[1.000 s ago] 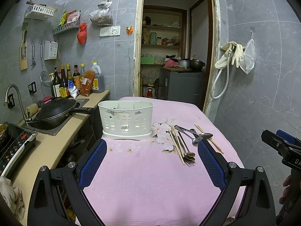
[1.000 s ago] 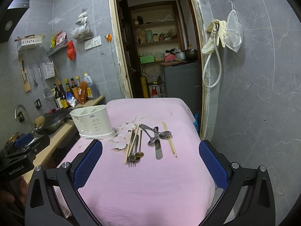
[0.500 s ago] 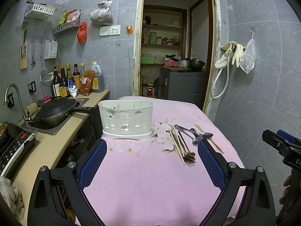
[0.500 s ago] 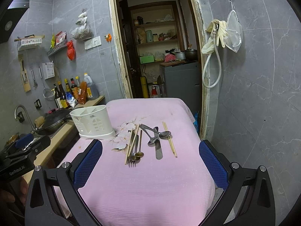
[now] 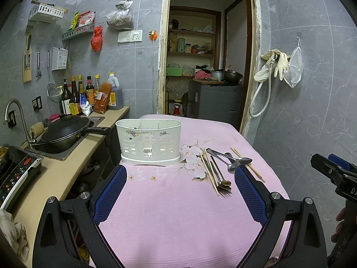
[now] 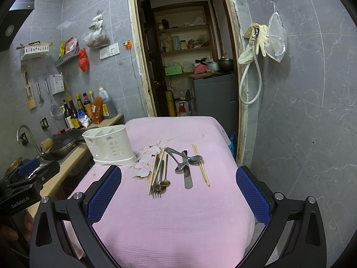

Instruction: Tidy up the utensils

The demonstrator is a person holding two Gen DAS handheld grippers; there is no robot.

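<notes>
A white plastic utensil holder (image 5: 149, 141) with compartments stands on the pink table (image 5: 169, 201), also in the right wrist view (image 6: 110, 146). Loose utensils lie to its right: wooden chopsticks (image 6: 156, 170), spoons (image 6: 195, 159), a fork (image 6: 157, 187) and a flat metal piece (image 6: 187, 174). They show in the left wrist view as a pile (image 5: 219, 169). My left gripper (image 5: 180, 174) is open and empty, held above the table's near part. My right gripper (image 6: 178, 172) is open and empty, short of the utensils.
A kitchen counter (image 5: 55, 174) runs along the table's left with a black wok (image 5: 64, 131), sink tap (image 5: 15, 111), cooktop (image 5: 15, 174) and sauce bottles (image 5: 89, 96). A doorway (image 5: 207, 67) is behind the table. A tiled wall (image 5: 312, 111) is close on the right.
</notes>
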